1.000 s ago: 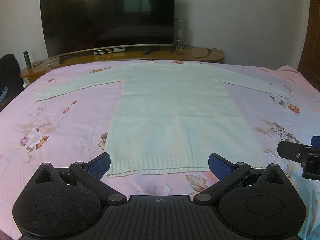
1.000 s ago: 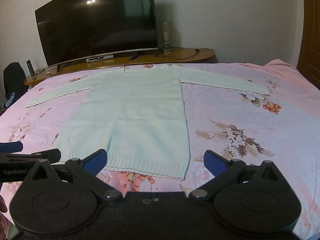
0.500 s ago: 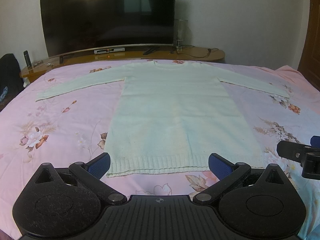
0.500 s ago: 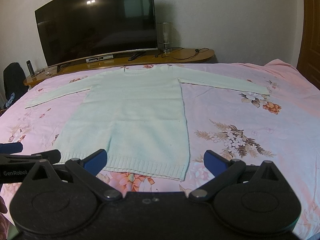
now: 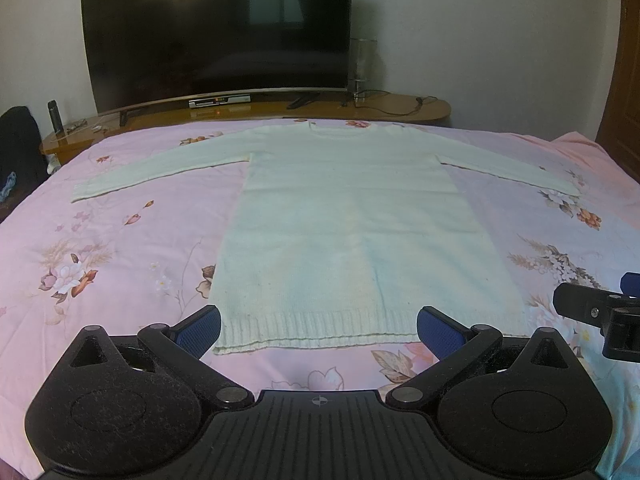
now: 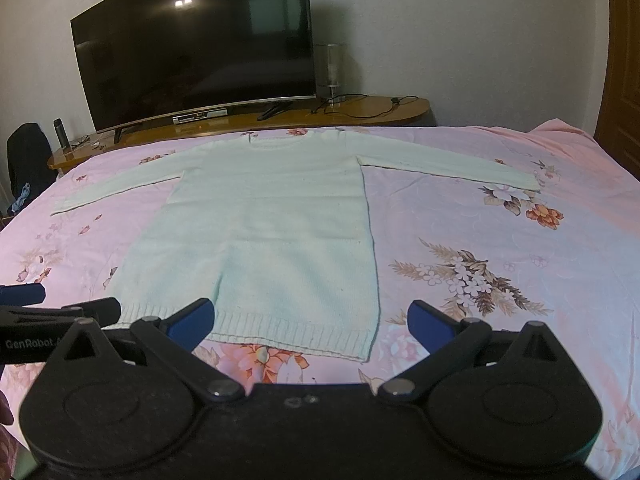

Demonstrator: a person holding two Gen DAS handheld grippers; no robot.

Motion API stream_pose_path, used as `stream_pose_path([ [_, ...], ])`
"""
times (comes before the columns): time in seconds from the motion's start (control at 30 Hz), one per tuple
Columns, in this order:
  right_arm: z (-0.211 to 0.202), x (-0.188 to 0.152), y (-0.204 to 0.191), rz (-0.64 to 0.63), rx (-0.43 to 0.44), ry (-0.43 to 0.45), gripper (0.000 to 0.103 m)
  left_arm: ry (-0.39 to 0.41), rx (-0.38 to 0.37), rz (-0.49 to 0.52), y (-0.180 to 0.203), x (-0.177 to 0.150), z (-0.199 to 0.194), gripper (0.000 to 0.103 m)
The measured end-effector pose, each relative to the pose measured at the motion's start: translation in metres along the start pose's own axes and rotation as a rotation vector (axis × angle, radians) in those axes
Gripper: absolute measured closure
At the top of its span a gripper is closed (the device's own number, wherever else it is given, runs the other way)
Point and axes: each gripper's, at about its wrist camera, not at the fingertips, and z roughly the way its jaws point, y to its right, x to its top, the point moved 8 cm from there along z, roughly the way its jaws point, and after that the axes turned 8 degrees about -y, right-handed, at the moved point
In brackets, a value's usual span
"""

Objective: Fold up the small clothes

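Bedding first: your pink floral bedsheet [image 5: 100, 240] covers the whole bed and fills most of both views. Beyond its far edge a large curved black television [image 5: 216, 32] stands on a long wooden console [image 5: 400, 106] against the pale wall.

Spread flat on the sheet you have a pale cream long-sleeved knit sweater [image 5: 348, 232], front up as far as you can judge, neckline toward the television and ribbed hem [image 5: 320, 330] toward you. Both sleeves lie straight out to the sides, one cuff [image 5: 86, 192] reaching toward the left edge of the bed, the other toward the right. From the right wrist camera the sweater [image 6: 264, 240] sits left of centre, with its near right hem corner between the fingers.

Your left gripper [image 5: 318, 330] hovers low at the hem, jaws spread wide, blue-padded fingertips [image 5: 198, 328] flanking most of the hem's width and holding nothing. Your right gripper [image 6: 310, 320] is likewise wide apart and empty, just beside the left one, whose black arm [image 6: 60, 320] shows at the left edge of the right wrist view. Whether either set of pads touches the fabric is hard to tell from these angles.

On the console stand a clear glass cylinder lamp [image 5: 362, 68], a slim silver set-top box [image 5: 219, 101], and a small dark bottle [image 5: 53, 114] at the left end.
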Motion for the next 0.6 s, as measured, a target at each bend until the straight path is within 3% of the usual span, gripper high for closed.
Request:
stream_pose_path([
  [0.37, 0.001, 0.002, 0.001, 0.004, 0.0, 0.004, 0.0, -0.013, 0.014, -0.022, -0.007, 0.002, 0.004, 0.0],
  [0.47, 0.0, 0.006, 0.006, 0.017, -0.002, 0.031, 0.0, 0.0, -0.028, -0.071, -0.015, 0.01, 0.008, 0.0],
  [0.6, -0.003, 0.017, 0.022, 0.094, 0.009, 0.098, 0.0, 0.009, -0.015, -0.072, -0.023, 0.026, 0.022, 0.0],
])
